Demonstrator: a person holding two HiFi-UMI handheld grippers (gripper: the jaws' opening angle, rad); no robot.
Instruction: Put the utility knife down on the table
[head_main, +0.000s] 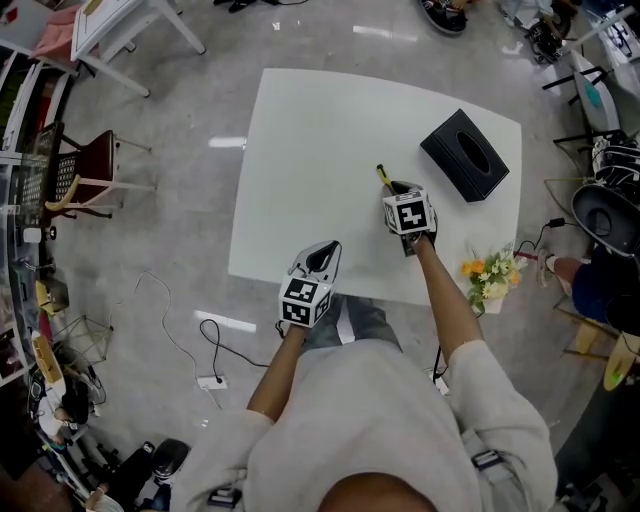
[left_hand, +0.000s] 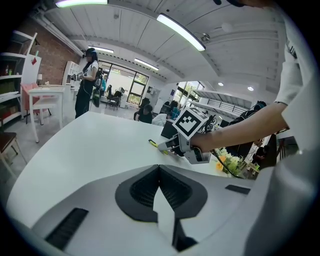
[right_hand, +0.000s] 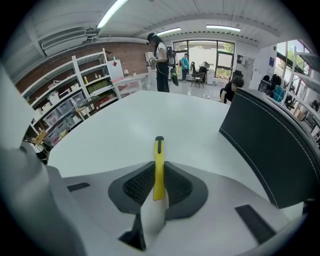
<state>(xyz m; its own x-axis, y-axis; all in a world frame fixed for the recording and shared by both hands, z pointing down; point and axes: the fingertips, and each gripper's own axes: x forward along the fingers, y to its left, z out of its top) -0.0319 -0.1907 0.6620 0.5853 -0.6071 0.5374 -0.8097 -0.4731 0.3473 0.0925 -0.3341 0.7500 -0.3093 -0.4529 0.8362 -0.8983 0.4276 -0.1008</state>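
Note:
A slim yellow utility knife (right_hand: 159, 167) with a black tip sticks forward out of my right gripper (right_hand: 159, 186), whose jaws are shut on its rear part. In the head view the right gripper (head_main: 397, 188) is low over the white table (head_main: 320, 160), with the utility knife (head_main: 382, 176) pointing away from me. From the left gripper view the knife (left_hand: 154, 144) shows just above the tabletop. My left gripper (head_main: 325, 255) hovers at the table's near edge; its jaws (left_hand: 159, 186) are shut with nothing between them.
A black tissue box (head_main: 464, 155) lies on the table to the right of the knife, close to the right gripper (right_hand: 270, 150). A bunch of yellow and white flowers (head_main: 490, 275) sits off the table's near right corner. Chairs, shelves and people stand around the room.

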